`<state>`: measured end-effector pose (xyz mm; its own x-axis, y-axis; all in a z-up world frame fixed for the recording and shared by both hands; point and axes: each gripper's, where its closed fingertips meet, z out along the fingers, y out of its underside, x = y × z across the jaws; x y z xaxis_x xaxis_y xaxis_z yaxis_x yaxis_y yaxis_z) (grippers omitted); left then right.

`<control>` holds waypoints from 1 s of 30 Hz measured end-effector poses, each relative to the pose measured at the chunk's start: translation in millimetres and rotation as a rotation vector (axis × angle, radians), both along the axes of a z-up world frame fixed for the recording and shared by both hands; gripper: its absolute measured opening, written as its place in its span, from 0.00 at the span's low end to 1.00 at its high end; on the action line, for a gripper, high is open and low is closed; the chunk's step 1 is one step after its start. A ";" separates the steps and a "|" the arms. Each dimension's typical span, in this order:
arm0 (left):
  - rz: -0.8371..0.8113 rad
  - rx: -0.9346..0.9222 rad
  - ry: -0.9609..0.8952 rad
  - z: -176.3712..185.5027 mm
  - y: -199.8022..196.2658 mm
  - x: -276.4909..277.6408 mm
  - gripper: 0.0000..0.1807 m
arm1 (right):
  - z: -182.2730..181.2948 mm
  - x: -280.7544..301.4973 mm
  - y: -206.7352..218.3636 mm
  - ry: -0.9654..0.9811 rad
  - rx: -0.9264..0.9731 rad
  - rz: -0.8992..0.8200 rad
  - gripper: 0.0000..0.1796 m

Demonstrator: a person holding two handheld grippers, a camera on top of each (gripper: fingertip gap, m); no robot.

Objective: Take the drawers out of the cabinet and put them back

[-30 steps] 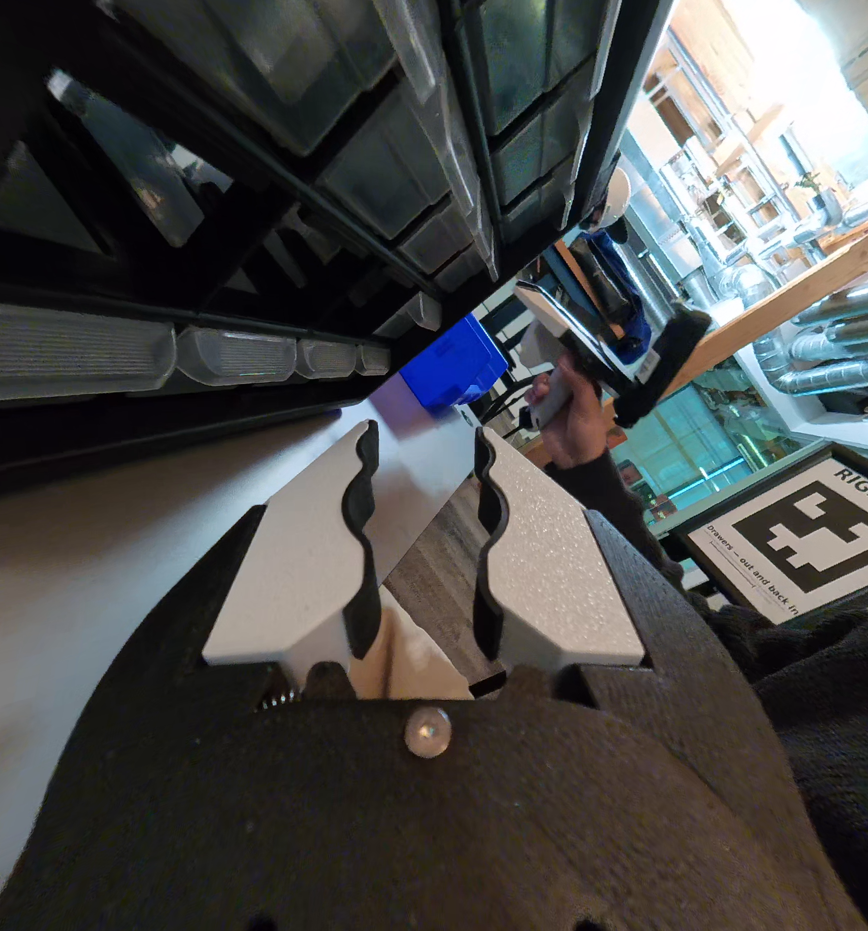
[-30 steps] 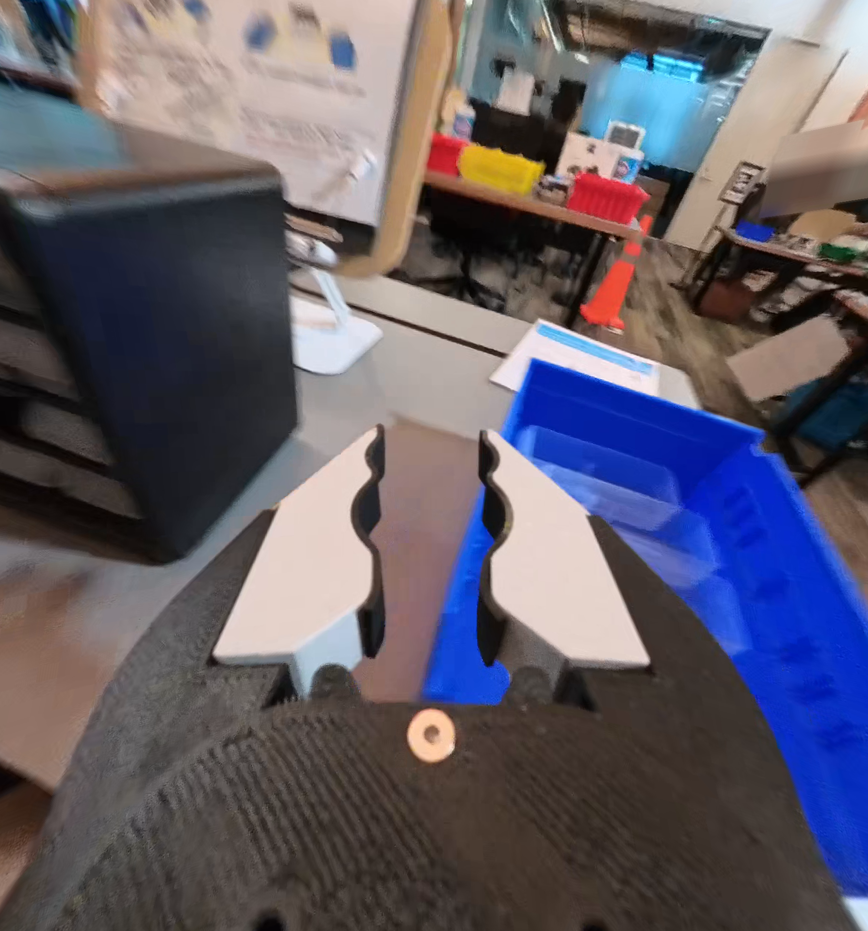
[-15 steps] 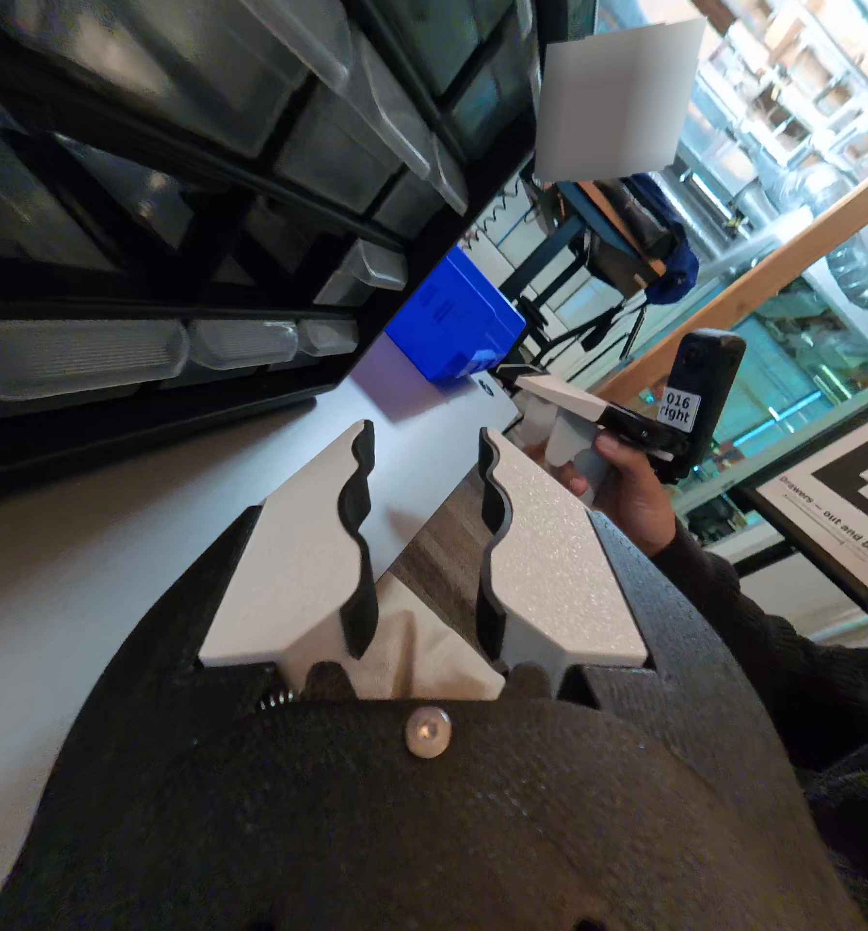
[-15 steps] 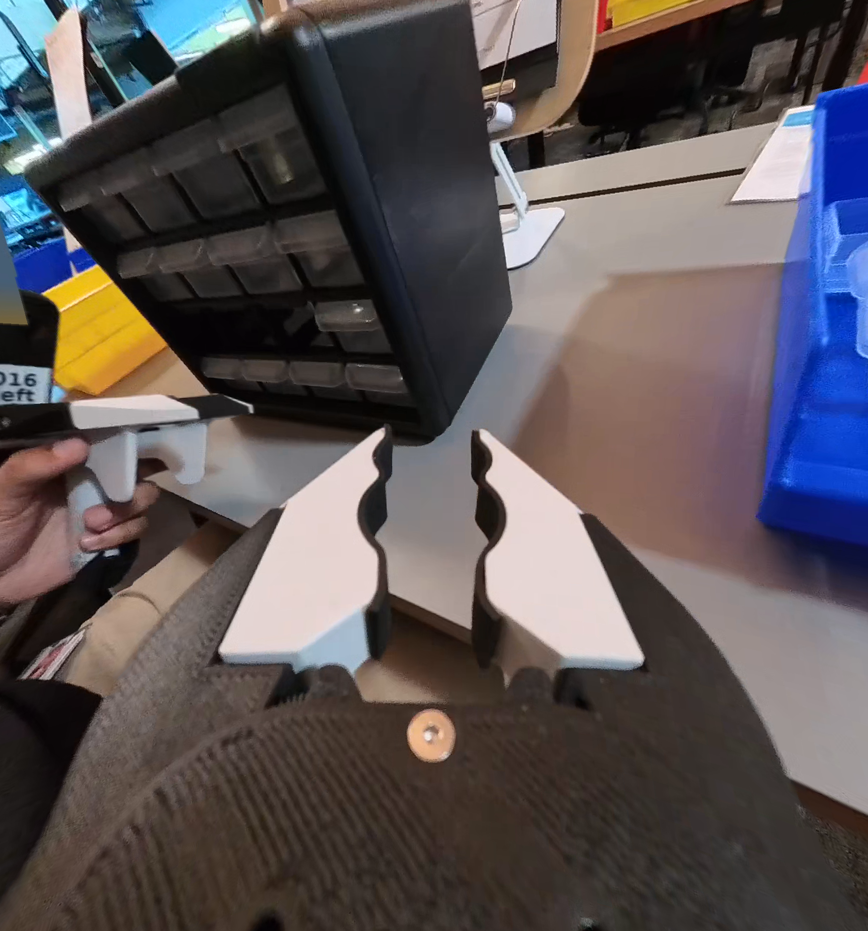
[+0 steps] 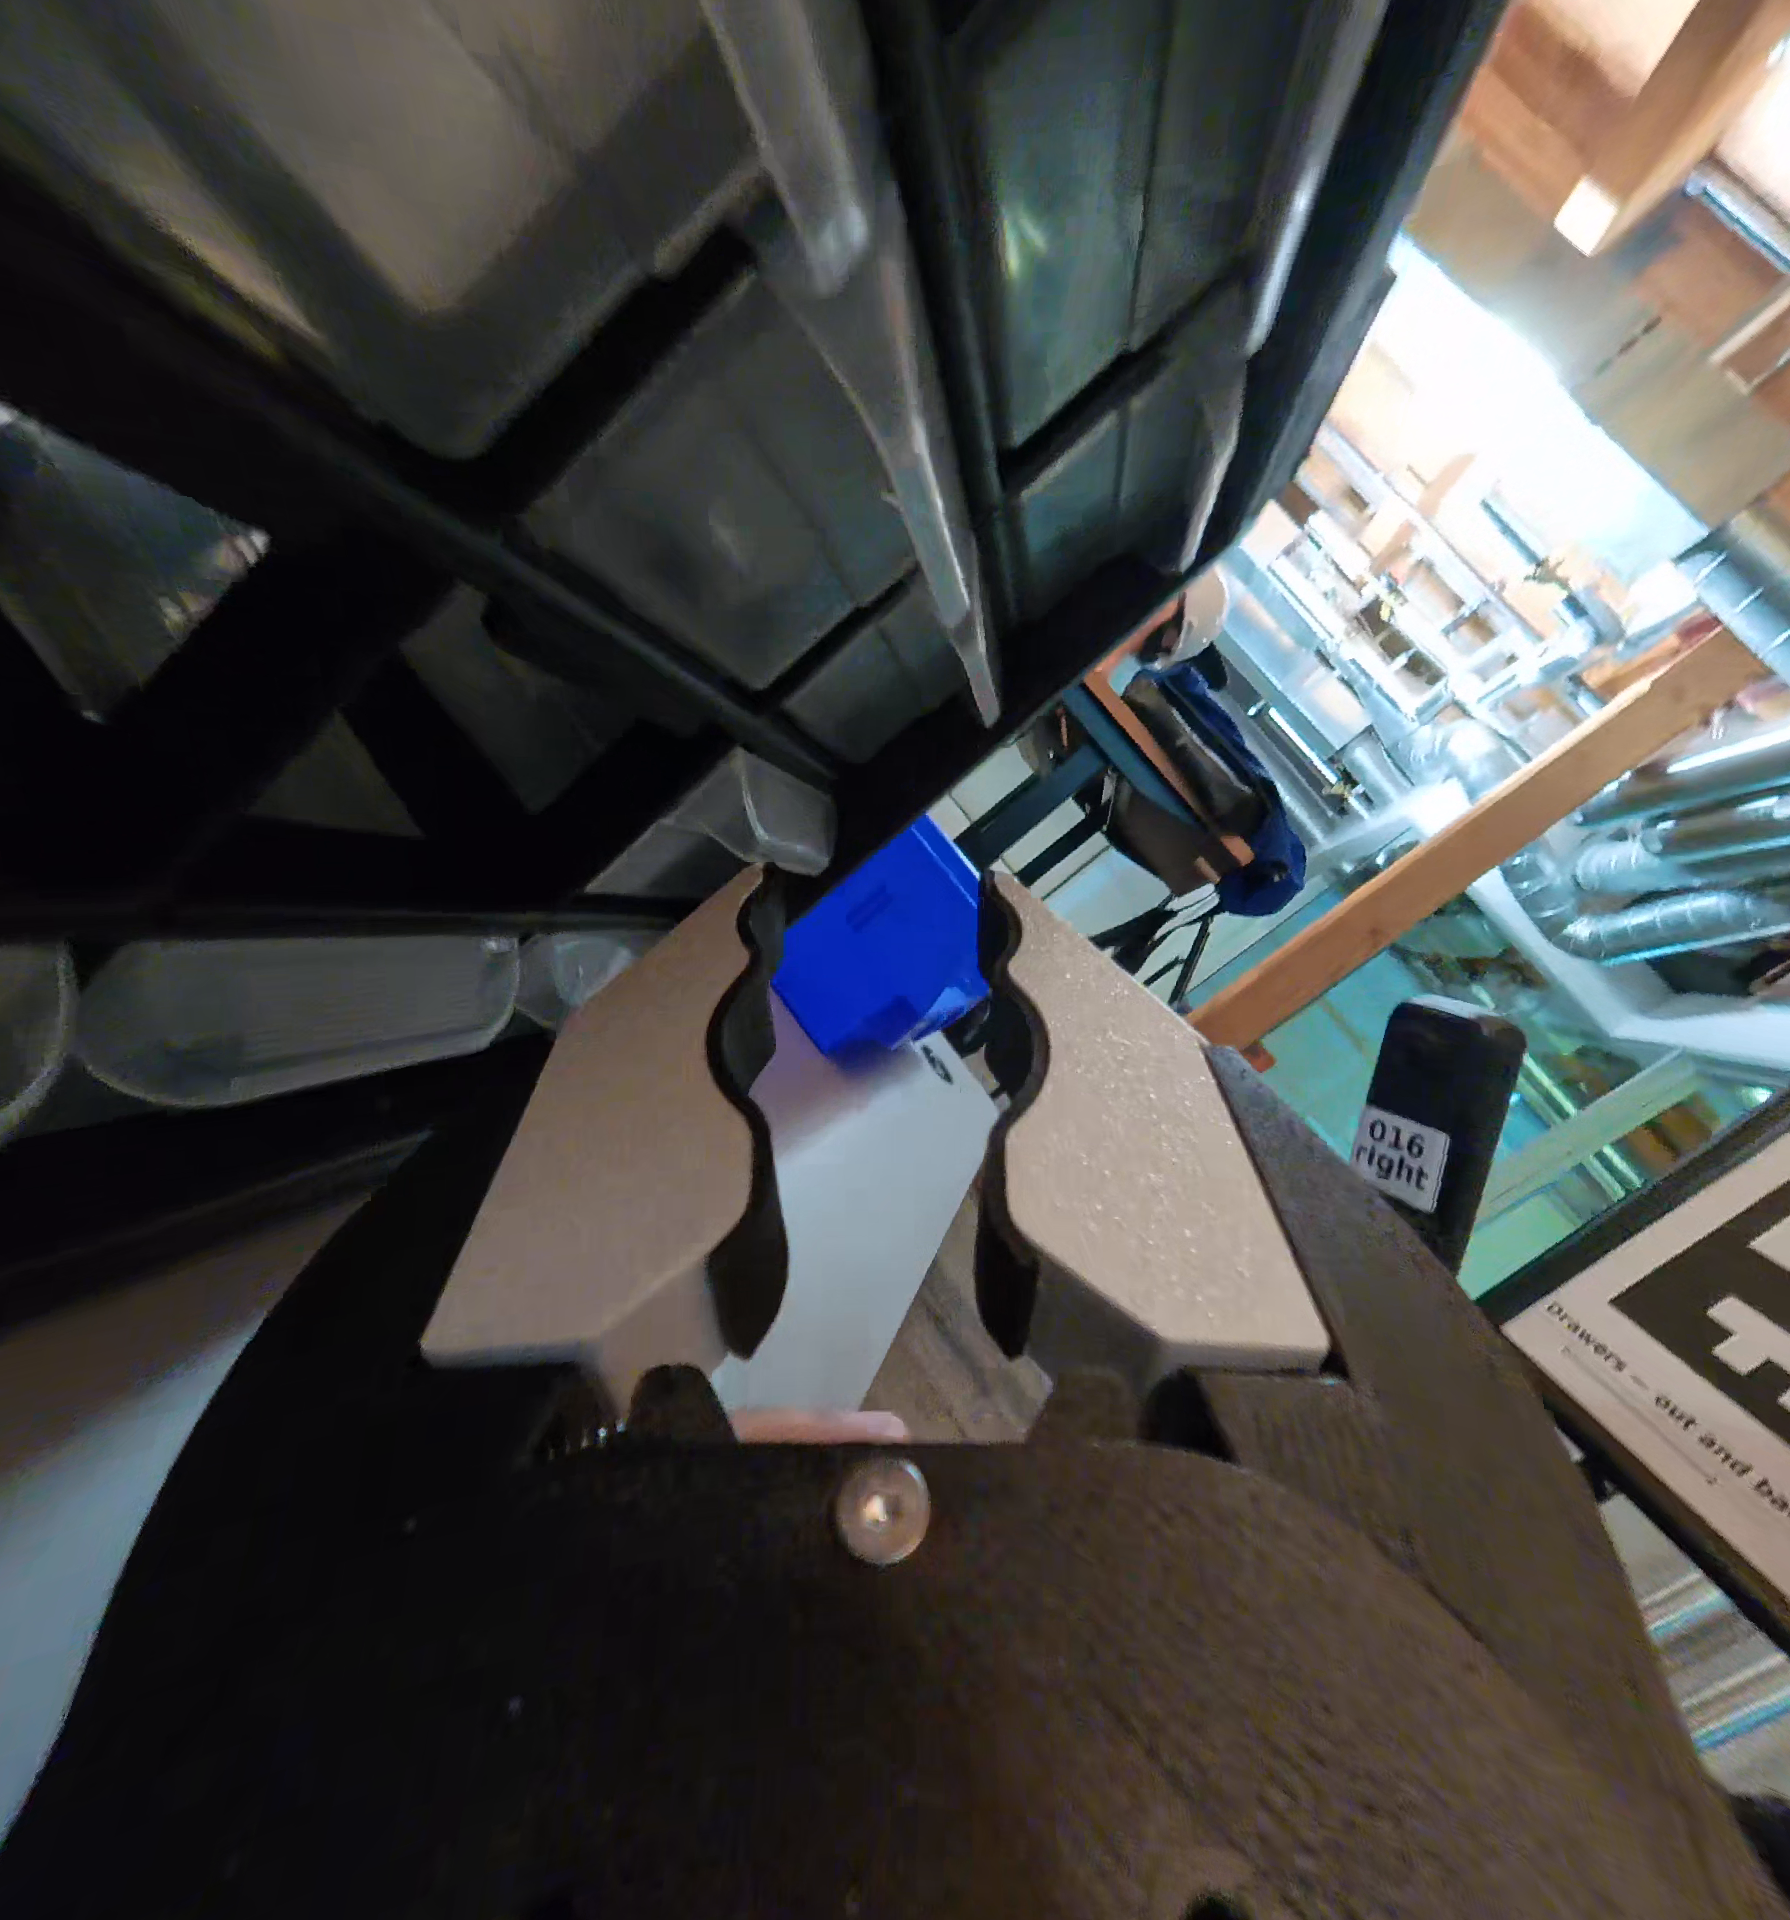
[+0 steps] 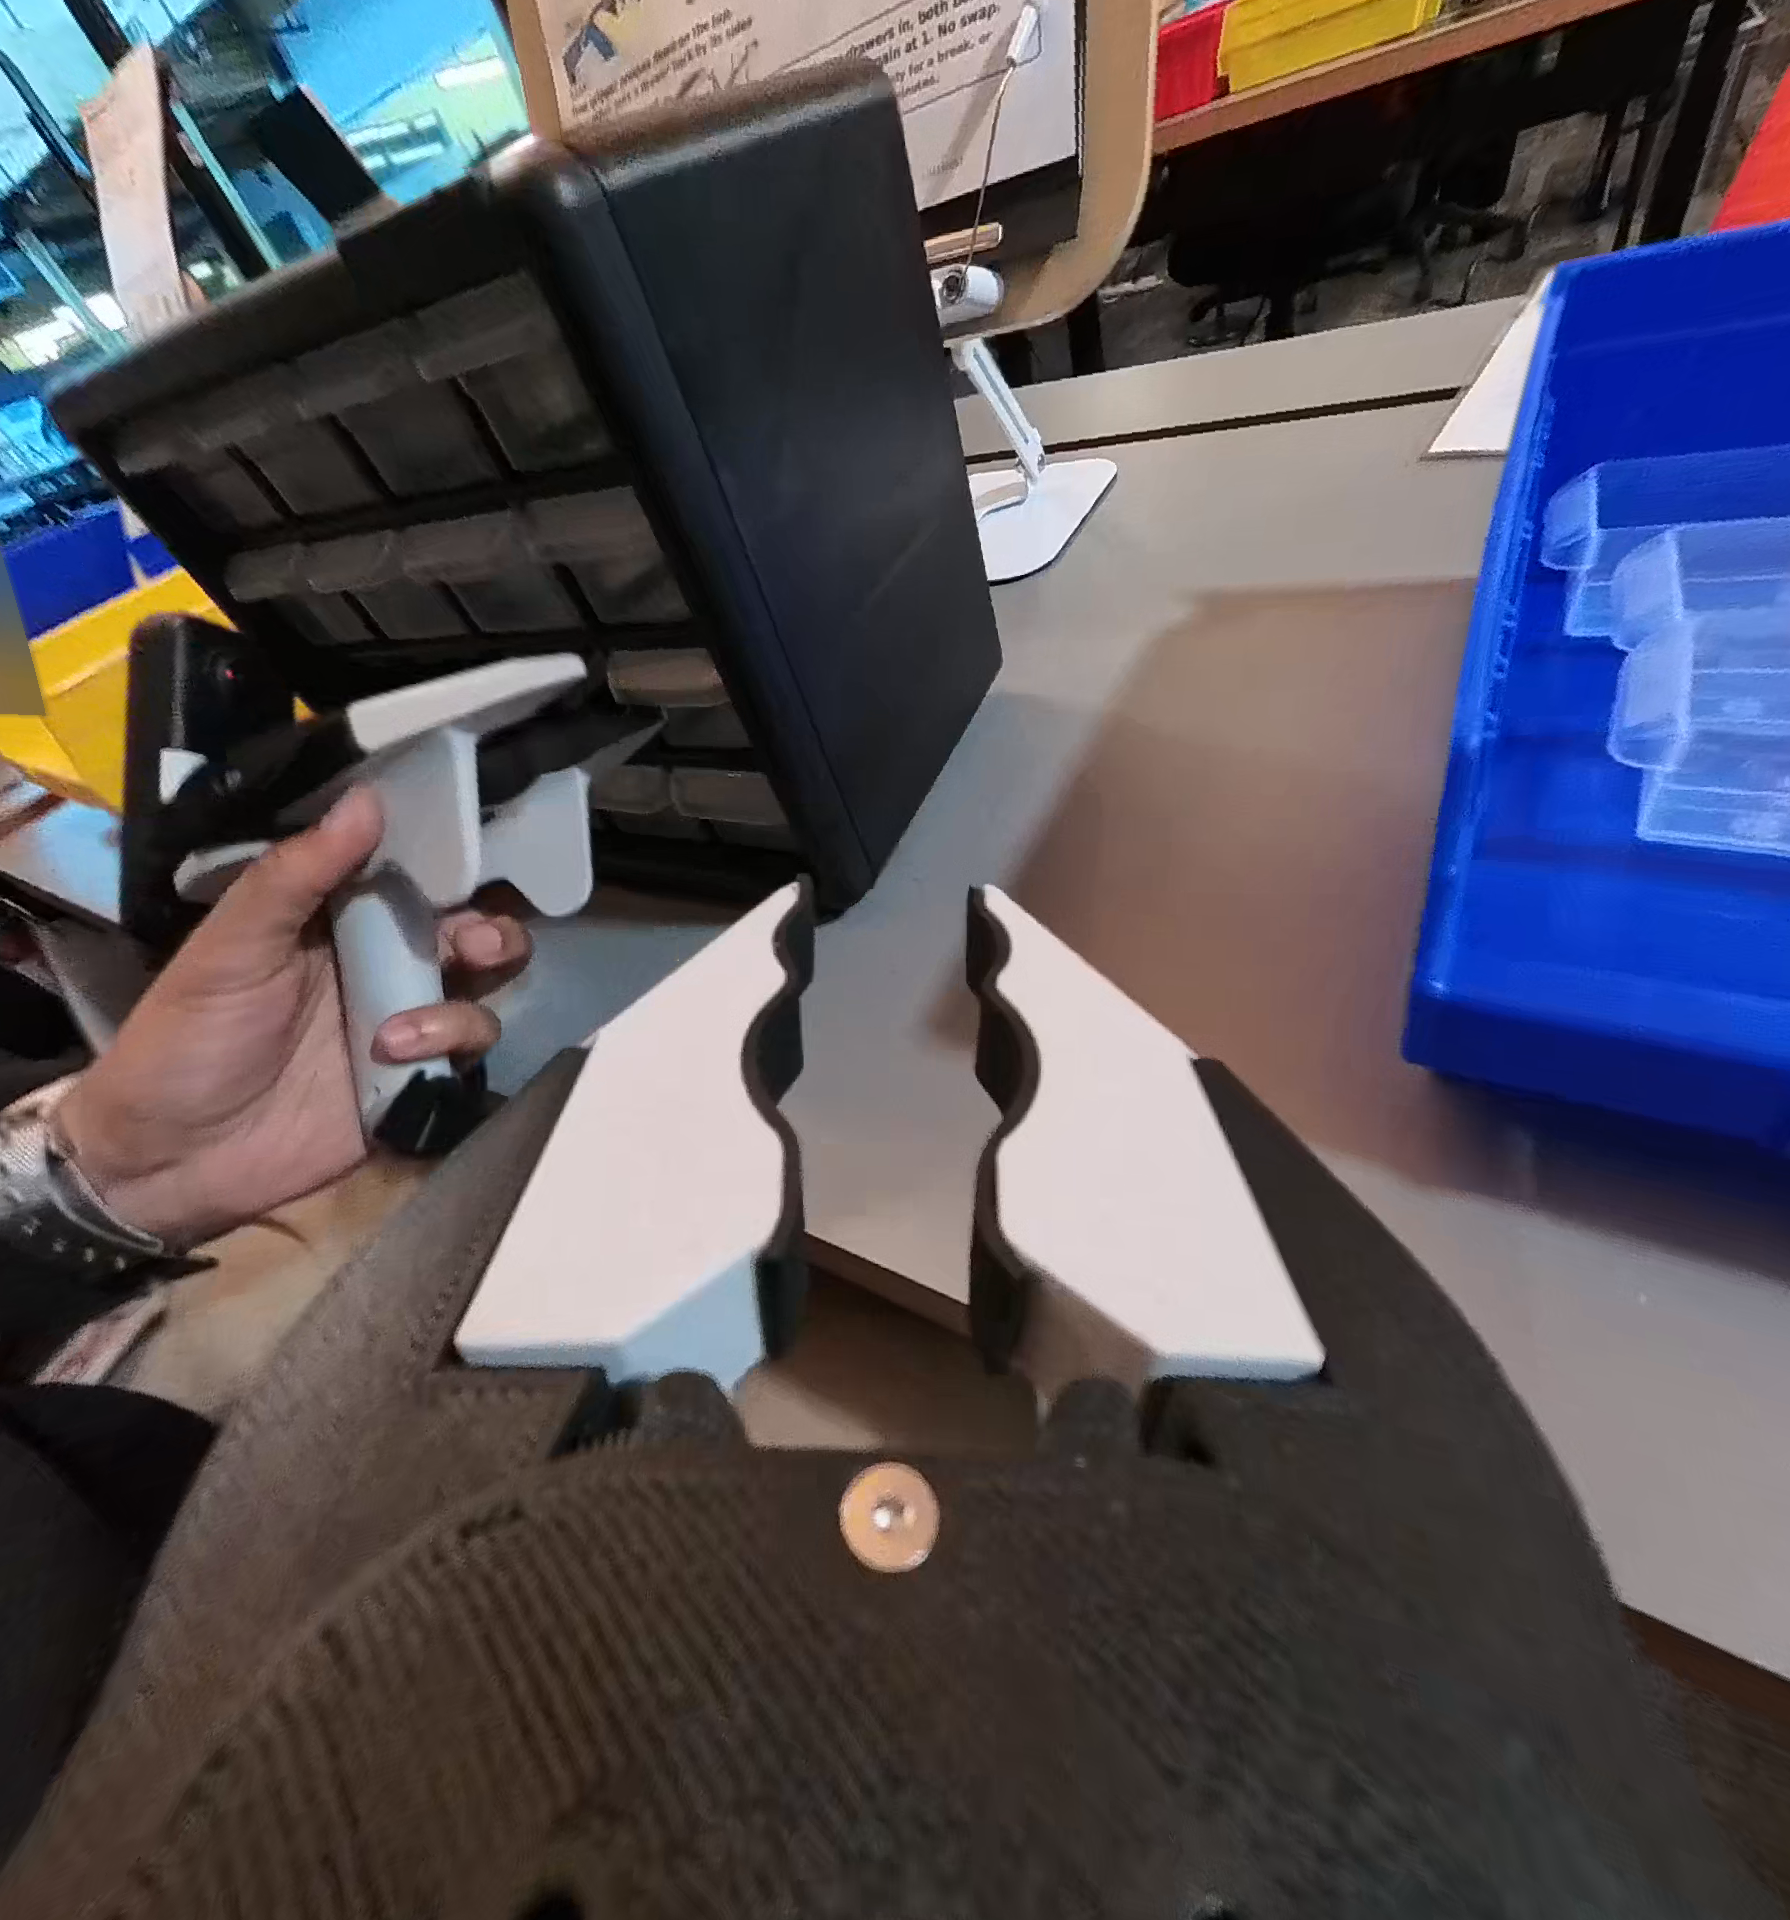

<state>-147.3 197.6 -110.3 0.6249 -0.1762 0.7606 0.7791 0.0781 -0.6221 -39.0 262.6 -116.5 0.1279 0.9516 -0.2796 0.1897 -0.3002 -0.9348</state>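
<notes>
The black drawer cabinet (image 6: 797, 499) stands on the grey table (image 6: 1234, 727), its front with clear drawers (image 6: 403, 488) facing left. Some lower slots look empty. In the left wrist view the cabinet front (image 5: 662, 468) fills the upper frame. My left gripper (image 5: 880, 904) is open and empty, its tips just short of a lower clear drawer (image 5: 766, 821). It also shows in the right wrist view (image 6: 600, 717), held by a hand. My right gripper (image 6: 886, 914) is open and empty, near the cabinet's front right corner. Several removed clear drawers (image 6: 1743, 665) lie in a blue bin (image 6: 1597, 987).
The blue bin also shows between my left fingers (image 5: 880, 966). A white stand (image 6: 1036, 499) is behind the cabinet. A yellow bin (image 6: 101, 665) sits far left. A framed marker sign (image 5: 1701, 1371) is at right. A person's sleeve is at lower left.
My right gripper swung from the blue bin round to face the cabinet. My left gripper moved in closer to the cabinet's lower drawers. Both stayed open.
</notes>
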 end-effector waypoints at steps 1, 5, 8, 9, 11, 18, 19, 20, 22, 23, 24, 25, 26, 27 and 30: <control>0.000 -0.004 -0.014 0.0 1.6 -2.9 0.18 | -0.3 0.1 0.2 -0.011 0.027 -0.001 0.15; -0.017 -0.031 -0.092 -9.4 3.5 -11.7 0.03 | -2.0 -1.2 -1.6 -0.039 0.089 0.006 0.14; -0.029 -0.030 -0.124 -11.4 3.5 -13.3 0.00 | -6.1 -3.4 -4.2 -0.047 0.072 0.021 0.14; -0.034 -0.024 -0.127 -10.6 3.2 -12.8 0.01 | -7.8 -3.8 -4.4 -0.052 0.065 0.022 0.14; -0.047 -0.009 -0.132 -8.3 2.4 -11.7 0.05 | -12.1 -3.6 -2.7 -0.070 0.051 0.014 0.14; -0.023 -0.024 -0.251 -14.1 -0.2 -23.9 0.09 | -13.5 -4.6 -5.1 -0.072 0.040 0.024 0.13; -0.025 -0.019 -0.263 -11.3 -0.3 -25.6 0.07 | -13.7 -4.8 -5.8 -0.074 0.043 0.027 0.13; -0.033 -0.031 -0.260 -10.6 0.8 -25.4 0.06 | -13.8 -5.0 -6.5 -0.074 0.044 0.030 0.13; -0.032 -0.048 -0.238 -10.4 1.8 -24.4 0.05 | -13.9 -5.7 -7.9 -0.074 0.043 0.038 0.13; -0.030 -0.036 -0.235 -8.4 1.5 -23.9 0.03 | -14.0 -5.8 -8.5 -0.074 0.042 0.042 0.13; -0.031 -0.037 -0.229 -8.8 1.2 -23.1 0.03 | -13.9 -5.9 -9.0 -0.073 0.041 0.045 0.13; -0.034 -0.034 -0.230 -8.7 0.7 -22.2 0.03 | -13.3 -5.9 -9.6 -0.071 0.040 0.047 0.13; -0.040 -0.030 -0.236 -8.7 0.0 -21.0 0.03 | -12.7 -5.9 -10.0 -0.069 0.043 0.049 0.13; -0.043 -0.028 -0.241 -8.7 -1.1 -19.6 0.03 | -12.3 -5.8 -10.3 -0.068 0.047 0.049 0.13; -0.057 -0.030 -0.243 -8.7 -6.8 -11.6 0.03 | -12.1 -6.0 -11.3 -0.073 0.070 0.050 0.13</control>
